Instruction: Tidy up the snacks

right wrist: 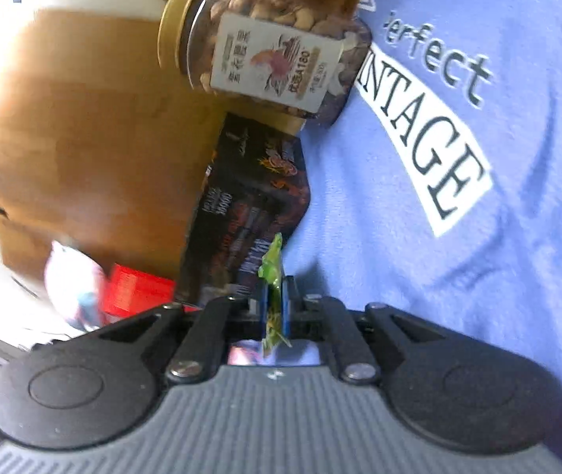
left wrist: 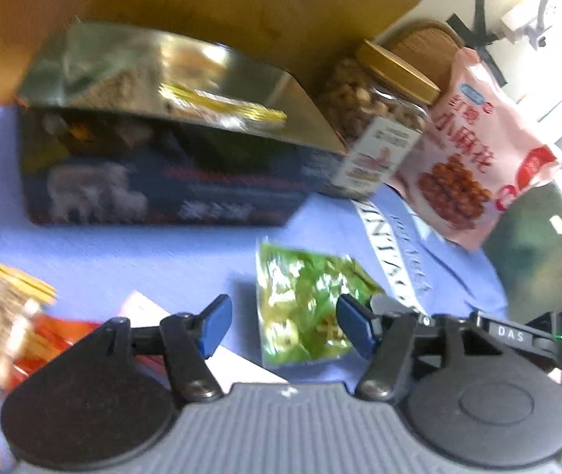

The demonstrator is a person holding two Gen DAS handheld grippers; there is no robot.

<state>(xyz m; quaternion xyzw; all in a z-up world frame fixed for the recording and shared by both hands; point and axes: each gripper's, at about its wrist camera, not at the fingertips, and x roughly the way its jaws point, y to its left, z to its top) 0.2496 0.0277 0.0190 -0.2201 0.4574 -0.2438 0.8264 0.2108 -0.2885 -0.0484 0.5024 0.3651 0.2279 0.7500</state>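
Between the blue fingertips of the left hand-held gripper (left wrist: 285, 326) lies a green snack packet (left wrist: 304, 304), flat on a blue cloth (left wrist: 123, 252) printed with lettering; the jaws stand spread and neither pad presses on it. Beyond the packet, a dark box (left wrist: 154, 173) with an open foil-lined lid rests on the cloth. A nut jar (left wrist: 375, 118) with a gold cap stands just beside the box, and a pink snack bag (left wrist: 474, 166) leans next to the jar. The right hand-held gripper (right wrist: 275, 308) is pressed together, pinching a green snack packet (right wrist: 272, 276) edge-on. Motion blur leaves it uncertain, but this is probably the same kind of packet. A red pack (right wrist: 135, 290) lies beyond the right gripper.
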